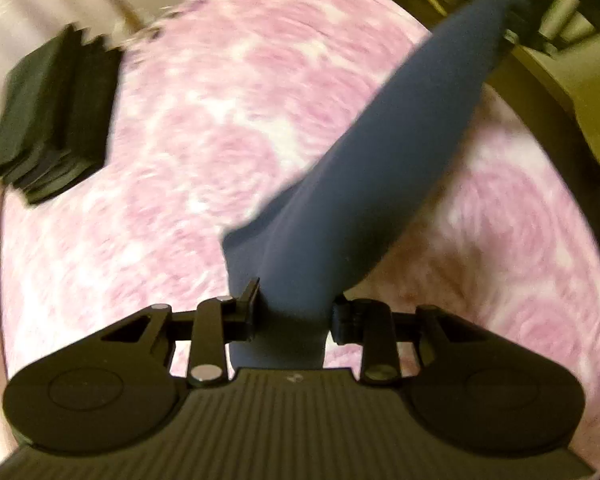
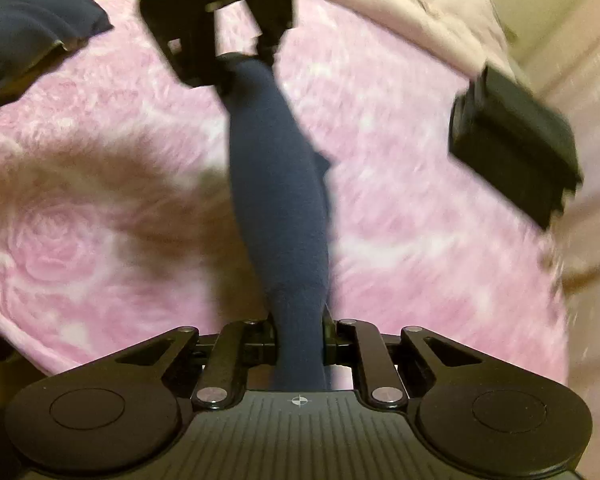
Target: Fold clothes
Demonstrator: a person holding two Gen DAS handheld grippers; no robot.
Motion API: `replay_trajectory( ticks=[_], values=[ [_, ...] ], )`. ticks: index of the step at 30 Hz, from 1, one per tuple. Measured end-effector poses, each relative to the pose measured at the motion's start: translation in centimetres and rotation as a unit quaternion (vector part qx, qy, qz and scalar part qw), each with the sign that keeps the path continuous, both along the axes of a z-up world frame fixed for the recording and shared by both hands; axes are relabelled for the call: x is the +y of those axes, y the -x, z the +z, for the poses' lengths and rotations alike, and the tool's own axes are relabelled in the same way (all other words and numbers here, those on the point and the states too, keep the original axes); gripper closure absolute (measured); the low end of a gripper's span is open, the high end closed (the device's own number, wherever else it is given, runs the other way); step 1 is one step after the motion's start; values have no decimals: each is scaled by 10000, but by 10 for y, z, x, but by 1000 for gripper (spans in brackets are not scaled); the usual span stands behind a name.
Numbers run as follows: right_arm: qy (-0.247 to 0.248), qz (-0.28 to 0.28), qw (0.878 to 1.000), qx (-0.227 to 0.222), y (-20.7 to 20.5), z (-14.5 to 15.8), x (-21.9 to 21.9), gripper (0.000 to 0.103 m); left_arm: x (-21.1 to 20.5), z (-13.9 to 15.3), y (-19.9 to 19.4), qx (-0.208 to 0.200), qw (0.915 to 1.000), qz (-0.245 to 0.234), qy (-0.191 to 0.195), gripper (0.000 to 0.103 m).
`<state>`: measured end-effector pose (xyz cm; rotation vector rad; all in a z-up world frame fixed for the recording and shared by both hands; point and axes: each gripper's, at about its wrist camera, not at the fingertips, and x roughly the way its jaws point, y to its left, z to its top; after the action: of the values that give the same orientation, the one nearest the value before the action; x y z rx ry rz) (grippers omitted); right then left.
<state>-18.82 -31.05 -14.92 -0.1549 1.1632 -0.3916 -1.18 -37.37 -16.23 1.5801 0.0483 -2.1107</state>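
Above the pink rose blanket (image 1: 180,200), both grippers, left gripper (image 1: 294,312) and right gripper (image 2: 298,344), clamp the navy garment (image 1: 380,160) stretched taut between them. Next: lower it flat for folding.

Bedroom: pink rose blanket (image 1: 228,152)

Left gripper (image 1: 294,312) and right gripper (image 2: 300,334) facing each other, jaws of both clamped, raised in mid-air.
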Motion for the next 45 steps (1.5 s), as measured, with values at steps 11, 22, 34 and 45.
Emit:
replay_trajectory(
  ticks=[11,22,34,45],
  values=[
    [1386,2331,9622,-255,-14,42,-59,90,81,52,-9,195,9822,1624,922,74],
    [541,3616,9289,596,80,-90,15,89,208,-78,99,-122,9814,1910,131,67],
    [76,4005,9163,1,137,-81,-23,89,210,-33,107,612,9187,3844,-667,65],
    [-274,1633,9848,-520,156,-44,-66,17,177,-23,16,1265,8620,4908,-97,56]
  ],
)
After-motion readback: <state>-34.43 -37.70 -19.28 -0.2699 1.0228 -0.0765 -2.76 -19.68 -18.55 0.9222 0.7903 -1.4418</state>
